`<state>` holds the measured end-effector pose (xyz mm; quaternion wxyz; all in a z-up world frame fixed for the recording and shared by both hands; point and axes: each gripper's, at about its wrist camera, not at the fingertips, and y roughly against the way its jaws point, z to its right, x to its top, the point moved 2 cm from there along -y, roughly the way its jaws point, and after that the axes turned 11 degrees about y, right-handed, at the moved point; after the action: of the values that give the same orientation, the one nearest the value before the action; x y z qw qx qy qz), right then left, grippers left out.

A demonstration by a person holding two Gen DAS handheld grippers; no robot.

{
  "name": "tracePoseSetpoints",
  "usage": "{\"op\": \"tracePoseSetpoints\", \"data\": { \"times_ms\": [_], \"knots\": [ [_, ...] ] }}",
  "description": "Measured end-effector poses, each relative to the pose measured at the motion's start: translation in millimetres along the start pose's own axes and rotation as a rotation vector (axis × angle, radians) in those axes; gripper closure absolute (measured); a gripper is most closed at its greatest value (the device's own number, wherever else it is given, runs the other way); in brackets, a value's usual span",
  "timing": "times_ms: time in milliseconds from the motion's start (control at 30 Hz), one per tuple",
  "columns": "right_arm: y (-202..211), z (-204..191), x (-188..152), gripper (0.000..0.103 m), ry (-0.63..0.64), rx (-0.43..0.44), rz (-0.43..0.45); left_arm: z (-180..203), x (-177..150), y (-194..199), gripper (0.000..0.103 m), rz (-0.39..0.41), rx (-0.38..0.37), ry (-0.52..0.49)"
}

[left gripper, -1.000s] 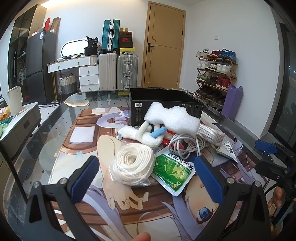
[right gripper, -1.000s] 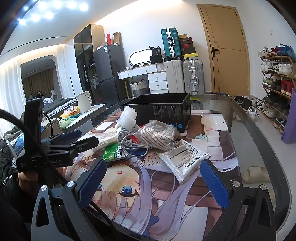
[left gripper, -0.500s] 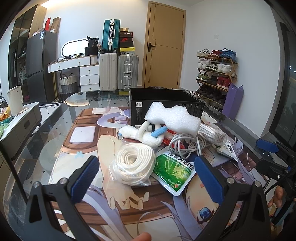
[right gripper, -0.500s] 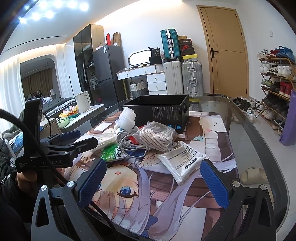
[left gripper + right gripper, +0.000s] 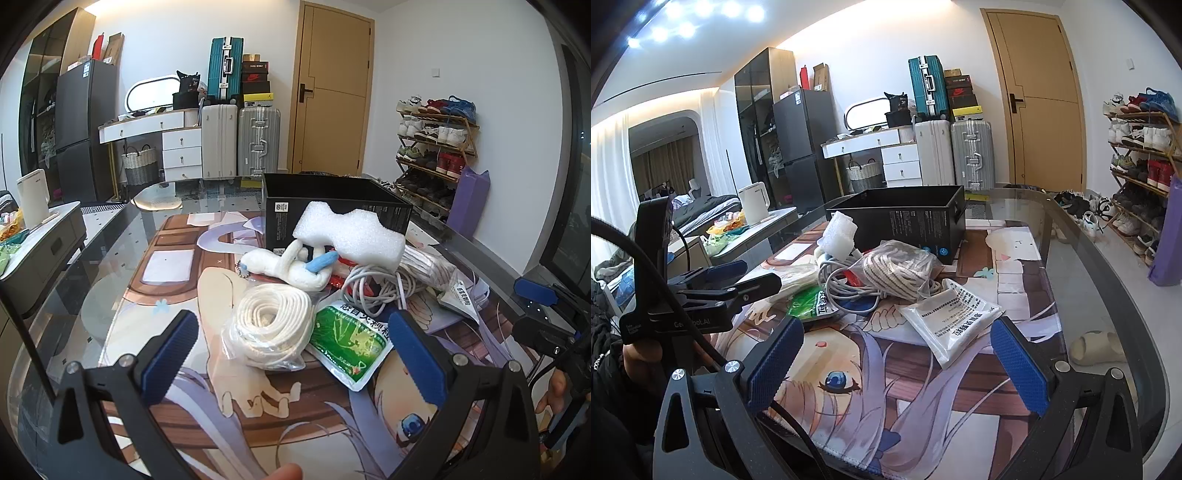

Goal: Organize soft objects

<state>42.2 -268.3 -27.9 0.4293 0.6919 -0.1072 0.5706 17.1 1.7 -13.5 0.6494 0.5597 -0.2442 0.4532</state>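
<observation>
Honestly looks like trouble waiting: left gripper (image 5: 291, 334) spread wide and empty just short of the bagged white rope coil (image 5: 271, 330), right gripper (image 5: 895, 354) likewise gaping and holding nothing near the white printed pouch (image 5: 951, 315), everything heaped in front of the open black box (image 5: 334, 212), not in it. Could easily drag the tangled grey cable (image 5: 373, 286) along, or topple the foam block (image 5: 351, 236) perched on the plush toy (image 5: 291, 267). Only from the right view: second bagged rope bundle (image 5: 899, 269) behind that pouch, mostly hidden from the left
</observation>
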Motion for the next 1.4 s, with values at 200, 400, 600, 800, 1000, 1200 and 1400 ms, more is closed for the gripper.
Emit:
{"op": "tracePoseSetpoints", "data": {
  "times_ms": [200,400,600,800,1000,1200,1400],
  "knots": [
    [0,0,0,0.000,0.004,-0.003,-0.002,-1,0,-1,0.000,-0.001,-0.001,0.000],
    [-1,1,0,0.000,0.002,-0.008,-0.004,-1,-1,-2,0.000,-0.002,-0.004,0.006],
    [-1,-2,1,0.000,0.012,-0.014,-0.009,-2,0,-1,0.000,-0.004,-0.010,0.005],
    [-1,-2,2,0.000,0.010,-0.012,-0.007,-1,0,-1,0.000,-0.006,-0.005,0.005],
    [-2,-3,2,0.000,0.011,-0.014,-0.008,-1,0,0,0.000,-0.004,-0.002,0.004],
    [2,1,8,0.000,0.000,-0.017,-0.005,0,1,0,0.000,0.002,0.001,0.002],
    [3,5,14,0.000,0.004,-0.010,-0.009,4,1,1,0.000,0.000,0.002,-0.010]
  ]
}}
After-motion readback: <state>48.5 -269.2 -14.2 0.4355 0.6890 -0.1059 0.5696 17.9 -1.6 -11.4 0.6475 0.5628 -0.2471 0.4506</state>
